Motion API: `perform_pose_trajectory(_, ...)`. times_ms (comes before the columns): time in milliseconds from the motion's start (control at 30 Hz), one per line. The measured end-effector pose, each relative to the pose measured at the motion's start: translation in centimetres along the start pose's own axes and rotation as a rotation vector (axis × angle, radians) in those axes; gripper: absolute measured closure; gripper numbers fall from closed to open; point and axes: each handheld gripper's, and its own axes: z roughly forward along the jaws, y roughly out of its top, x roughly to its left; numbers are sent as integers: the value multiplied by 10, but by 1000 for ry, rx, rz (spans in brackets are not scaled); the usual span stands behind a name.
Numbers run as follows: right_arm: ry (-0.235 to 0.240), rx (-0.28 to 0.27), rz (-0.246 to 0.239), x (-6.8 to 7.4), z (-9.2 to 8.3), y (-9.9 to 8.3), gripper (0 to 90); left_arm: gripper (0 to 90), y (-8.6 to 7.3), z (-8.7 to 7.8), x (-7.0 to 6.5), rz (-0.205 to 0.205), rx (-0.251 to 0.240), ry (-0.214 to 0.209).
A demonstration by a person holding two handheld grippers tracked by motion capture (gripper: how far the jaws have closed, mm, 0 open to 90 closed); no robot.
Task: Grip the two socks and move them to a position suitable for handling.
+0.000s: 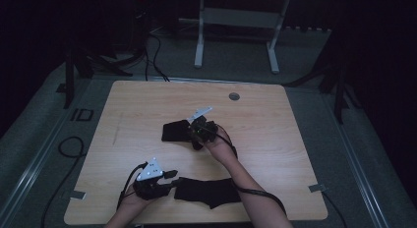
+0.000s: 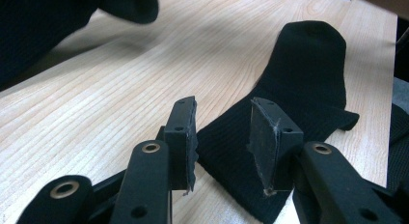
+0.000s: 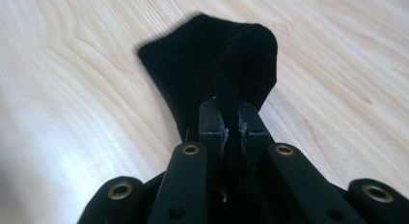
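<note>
Two black socks lie on the wooden table. My right gripper is shut on the one near the table's middle. In the right gripper view its jaws pinch a raised fold of this sock, while the rest stays on the wood. The other sock lies flat near the front edge. My left gripper is at that sock's left end. In the left gripper view its pads stand apart over the edge of the sock, not pressing on it.
A round grey grommet sits near the table's far edge. Beyond the table stands a white frame, with black cables on the floor. A cable loop lies left of the table. Dark cloth shows in the left gripper view's upper left.
</note>
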Motion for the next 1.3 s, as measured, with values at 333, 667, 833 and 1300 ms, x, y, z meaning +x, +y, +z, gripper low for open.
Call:
perform_pose_trajectory(333, 29, -82, -47, -4, -57, -10, 837, 625, 1, 1, 1, -15, -1, -1)
perform_pose_trajectory(667, 36, 2, -59, -16, -63, -63, 835, 625, 3, 4, 0, -16, 2, -2)
perform_pose_trajectory(833, 27, 44, -36, -23, -52, -84, 831, 626, 7, 5, 3, -20, 7, -1)
perform_pose_trajectory(1300, 19, 70, -12, -28, -45, -101, 635, 589, 38, 25, 29, -73, 51, 77)
